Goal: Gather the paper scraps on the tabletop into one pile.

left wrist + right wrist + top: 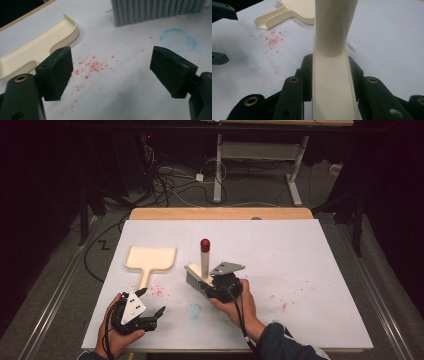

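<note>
- Now, your right tool (209, 281) is clamped on the cream handle of the brush (199, 270); its grey bristles rest on the white desk (300, 270), the red-tipped handle standing upright
- your left tool (150, 305) stands wide with nothing between its jaws, near the red crumbs (92, 66)
- the cream dustpan (150, 259) lies flat just beyond those crumbs

I see both black grippers, left gripper (150, 307) and right gripper (220, 287), each topped by a grey three-cornered plate. Brass-ringed screw holes dot the fingers (172, 71). A black cable trails over the dark sleeve (287, 345).
</note>
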The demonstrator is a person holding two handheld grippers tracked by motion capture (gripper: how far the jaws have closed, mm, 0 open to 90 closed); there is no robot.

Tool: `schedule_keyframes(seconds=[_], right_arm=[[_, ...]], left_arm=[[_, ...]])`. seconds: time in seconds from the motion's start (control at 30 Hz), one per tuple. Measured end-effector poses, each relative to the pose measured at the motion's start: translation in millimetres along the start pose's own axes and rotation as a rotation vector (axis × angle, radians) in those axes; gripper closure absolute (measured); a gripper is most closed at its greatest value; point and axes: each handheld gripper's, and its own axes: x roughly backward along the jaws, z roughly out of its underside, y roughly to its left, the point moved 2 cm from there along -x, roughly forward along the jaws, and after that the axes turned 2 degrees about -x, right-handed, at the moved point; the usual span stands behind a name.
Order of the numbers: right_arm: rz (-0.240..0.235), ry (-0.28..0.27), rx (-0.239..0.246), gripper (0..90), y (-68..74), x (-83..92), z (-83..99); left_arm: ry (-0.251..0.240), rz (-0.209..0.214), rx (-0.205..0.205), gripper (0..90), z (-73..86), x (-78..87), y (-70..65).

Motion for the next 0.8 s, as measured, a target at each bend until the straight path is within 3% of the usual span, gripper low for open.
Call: schedule_keyframes(seconds=[0.07, 0.17, 0.33, 0.47, 0.57, 0.63, 0.7, 0.8], right_arm=[[0.001, -0.003, -0.009, 67.4, -4.9, 7.0, 3.3], [-0.039, -0.030, -0.006, 67.5, -6.9, 20.6, 2.8], [-0.069, -0.104, 0.072, 67.5, -12.3, 50.2, -14.4], [-0.043, -0.142, 0.127, 67.5, -21.0, 65.2, -30.4], [-0.020, -0.135, 0.176, 67.5, -35.5, 63.8, -38.9], [-0.019, -0.122, 0.197, 67.5, -49.3, 57.4, -42.4], [0.013, -0.102, 0.214, 67.5, -65.6, 48.4, -44.2], [0.010, -0.101, 0.261, 67.5, -84.6, 36.6, -46.2]], left_arm=[[0.003, 0.001, -0.005, 17.7, -1.3, -2.2, -1.0], [0.006, 0.002, -0.013, 17.7, -3.0, -4.0, -2.7], [0.016, 0.009, -0.018, 17.7, -3.8, -7.1, -3.4], [0.015, 0.009, -0.014, 17.7, -3.5, -7.2, -2.7], [0.019, 0.009, -0.015, 17.7, -2.8, -7.9, -2.5], [0.023, 0.008, -0.018, 17.7, -2.7, -8.2, -2.8], [0.028, 0.008, -0.017, 17.7, -2.4, -8.8, -2.9], [0.037, 0.006, -0.016, 17.7, -1.9, -10.4, -2.0]])
